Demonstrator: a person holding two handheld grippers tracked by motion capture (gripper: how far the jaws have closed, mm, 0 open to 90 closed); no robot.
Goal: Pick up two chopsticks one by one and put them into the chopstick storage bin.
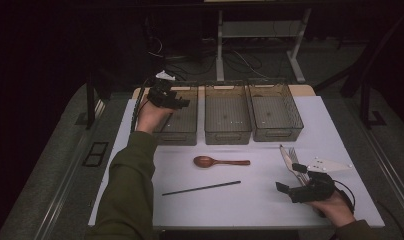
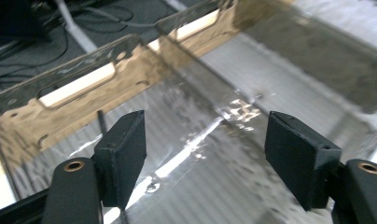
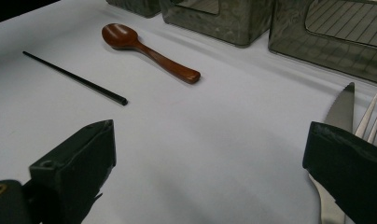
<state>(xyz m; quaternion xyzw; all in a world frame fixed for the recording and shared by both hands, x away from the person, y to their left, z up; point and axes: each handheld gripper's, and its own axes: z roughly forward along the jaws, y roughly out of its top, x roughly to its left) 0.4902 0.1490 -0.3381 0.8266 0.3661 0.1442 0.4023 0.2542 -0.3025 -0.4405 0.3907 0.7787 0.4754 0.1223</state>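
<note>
My left gripper (image 1: 182, 103) hangs over the left metal bin (image 1: 182, 134), jaws open and nothing between them (image 2: 205, 144). Below it lies the bin's shiny floor, and a thin dark rod (image 2: 101, 120) is partly hidden behind one jaw. My right gripper (image 1: 288, 177) rests open near the mat's front right corner (image 3: 210, 154). A knife (image 1: 286, 156) (image 3: 340, 109) and a fork (image 1: 295, 154) (image 3: 371, 119) lie just beyond its right jaw. A brown wooden spoon (image 1: 220, 161) (image 3: 144, 49) and a black chopstick (image 1: 201, 188) (image 3: 74, 78) lie mid-mat.
Three metal bins stand in a row at the back of the white mat (image 1: 240, 205): the middle bin (image 1: 227, 135) and the right bin (image 1: 277, 132) look empty. Beyond the table there are a dark floor, cables and desk legs.
</note>
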